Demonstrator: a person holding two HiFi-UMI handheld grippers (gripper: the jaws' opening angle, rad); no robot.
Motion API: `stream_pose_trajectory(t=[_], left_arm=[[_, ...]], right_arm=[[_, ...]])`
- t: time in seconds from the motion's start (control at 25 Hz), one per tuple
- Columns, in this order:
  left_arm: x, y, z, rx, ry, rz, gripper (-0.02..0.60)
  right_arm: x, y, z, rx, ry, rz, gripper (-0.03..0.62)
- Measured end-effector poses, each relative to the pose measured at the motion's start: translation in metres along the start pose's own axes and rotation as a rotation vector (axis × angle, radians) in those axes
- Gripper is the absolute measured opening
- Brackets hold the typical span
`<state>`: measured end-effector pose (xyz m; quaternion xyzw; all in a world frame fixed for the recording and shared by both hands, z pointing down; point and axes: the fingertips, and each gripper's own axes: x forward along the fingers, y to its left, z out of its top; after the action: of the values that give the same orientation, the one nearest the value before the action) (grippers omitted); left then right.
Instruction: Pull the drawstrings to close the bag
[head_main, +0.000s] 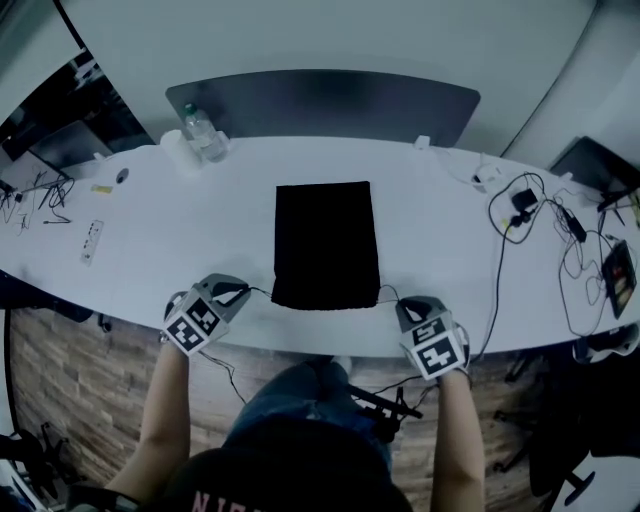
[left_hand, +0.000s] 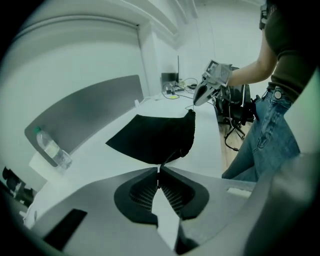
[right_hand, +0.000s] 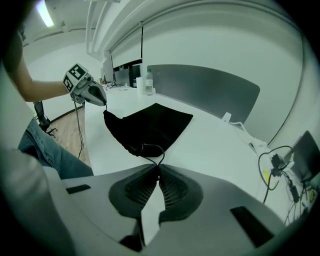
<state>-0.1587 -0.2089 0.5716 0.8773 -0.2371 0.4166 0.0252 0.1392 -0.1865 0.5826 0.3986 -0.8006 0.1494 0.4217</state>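
White curved table (head_main: 200, 250); grey partition panel (head_main: 320, 100) along its far edge; clear water bottle (head_main: 205, 133) upright, far left; white power strip (head_main: 91, 240) lying left; black cables (head_main: 520, 210) tangled right; wooden floor (head_main: 70, 380) below.

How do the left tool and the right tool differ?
The left tool pinches the left drawstring, which runs short and nearly straight to the black bag; the right tool pinches the right drawstring, which curls into a loop first. The left tool is at the bag's near left corner, the right tool at its near right. Both are shut on a cord.
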Motion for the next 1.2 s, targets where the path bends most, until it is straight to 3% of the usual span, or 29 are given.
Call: stream_pose_trajectory(t=[0.68,1.2], left_arm=[[-0.05,0.065,0.05,-0.005,-0.134,0.287,0.018],[-0.072,0.101,0.073,0.002,-0.171,0.428,0.018]], right_arm=[[-0.055,-0.051,0.051,-0.088,-0.14,-0.149,0.008],[-0.081,-0.083,0.084,-0.109,-0.217,-0.252,0.008]])
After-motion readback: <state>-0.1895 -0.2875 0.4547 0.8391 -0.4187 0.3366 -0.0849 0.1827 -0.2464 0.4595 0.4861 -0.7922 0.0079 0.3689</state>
